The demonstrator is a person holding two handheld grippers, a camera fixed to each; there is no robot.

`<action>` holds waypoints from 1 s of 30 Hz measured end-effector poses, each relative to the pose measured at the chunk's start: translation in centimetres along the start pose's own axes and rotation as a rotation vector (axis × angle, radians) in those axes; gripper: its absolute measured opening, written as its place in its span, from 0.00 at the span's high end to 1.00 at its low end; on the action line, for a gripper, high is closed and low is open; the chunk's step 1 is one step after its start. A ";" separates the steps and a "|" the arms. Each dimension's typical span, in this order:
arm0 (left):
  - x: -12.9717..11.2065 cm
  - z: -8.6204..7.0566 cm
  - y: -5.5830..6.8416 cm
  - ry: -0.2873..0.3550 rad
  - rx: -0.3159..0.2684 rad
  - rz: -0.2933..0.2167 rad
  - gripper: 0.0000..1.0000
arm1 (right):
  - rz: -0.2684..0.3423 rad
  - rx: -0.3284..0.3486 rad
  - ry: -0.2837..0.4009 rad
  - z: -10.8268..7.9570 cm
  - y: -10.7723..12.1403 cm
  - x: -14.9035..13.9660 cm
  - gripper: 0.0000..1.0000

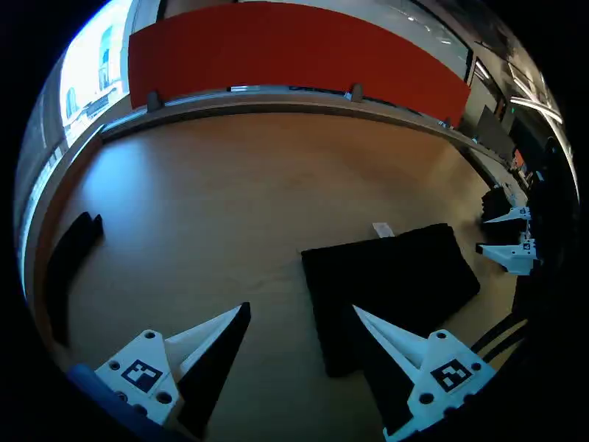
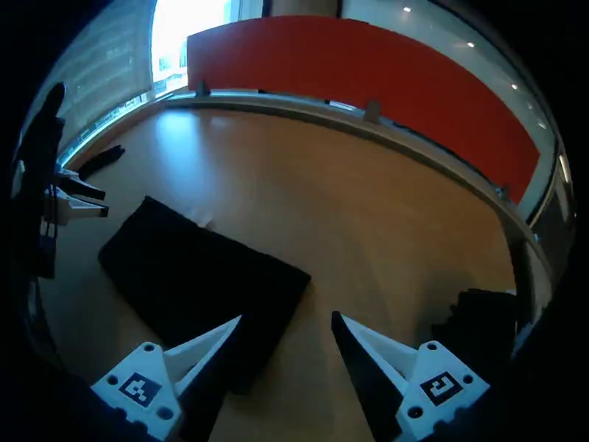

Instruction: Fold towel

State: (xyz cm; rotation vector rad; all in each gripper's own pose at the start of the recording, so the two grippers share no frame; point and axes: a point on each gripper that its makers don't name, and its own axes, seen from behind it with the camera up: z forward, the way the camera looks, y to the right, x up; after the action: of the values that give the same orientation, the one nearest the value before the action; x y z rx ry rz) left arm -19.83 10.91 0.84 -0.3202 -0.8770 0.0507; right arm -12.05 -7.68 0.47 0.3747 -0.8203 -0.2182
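A black towel (image 1: 390, 283) lies folded flat on the wooden table (image 1: 221, 184), a small white tag (image 1: 383, 229) at its far edge. My left gripper (image 1: 300, 307) hovers open at the towel's near left corner, nothing between its fingers. My right gripper (image 1: 482, 234) is beyond the towel's right side, its fingers apart. In the right gripper view the same towel (image 2: 199, 280) lies to the left, the open right gripper (image 2: 287, 317) stands at its near right corner, and the left gripper (image 2: 107, 204) is at the far left.
A red partition (image 1: 294, 51) runs along the table's back edge (image 2: 368, 66). A dark object (image 1: 70, 258) lies near the table's left edge. A dark pile of cloth (image 2: 482, 324) sits at the table's right end. Windows are behind.
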 end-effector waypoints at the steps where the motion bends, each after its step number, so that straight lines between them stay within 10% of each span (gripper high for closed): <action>1: -0.3 -0.3 0.0 0.000 0.002 -0.002 0.08 | -0.001 -0.001 0.002 -0.2 -0.1 -0.1 0.15; 30: -5.7 -6.4 -0.2 0.006 0.048 -0.067 0.08 | -0.027 0.028 0.001 -4.0 -2.6 -3.5 0.15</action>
State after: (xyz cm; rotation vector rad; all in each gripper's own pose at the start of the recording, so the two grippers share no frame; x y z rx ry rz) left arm -18.59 8.13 -7.16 -0.2463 -0.8791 0.0090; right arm -11.49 -7.90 -5.38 0.4129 -0.8181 -0.2318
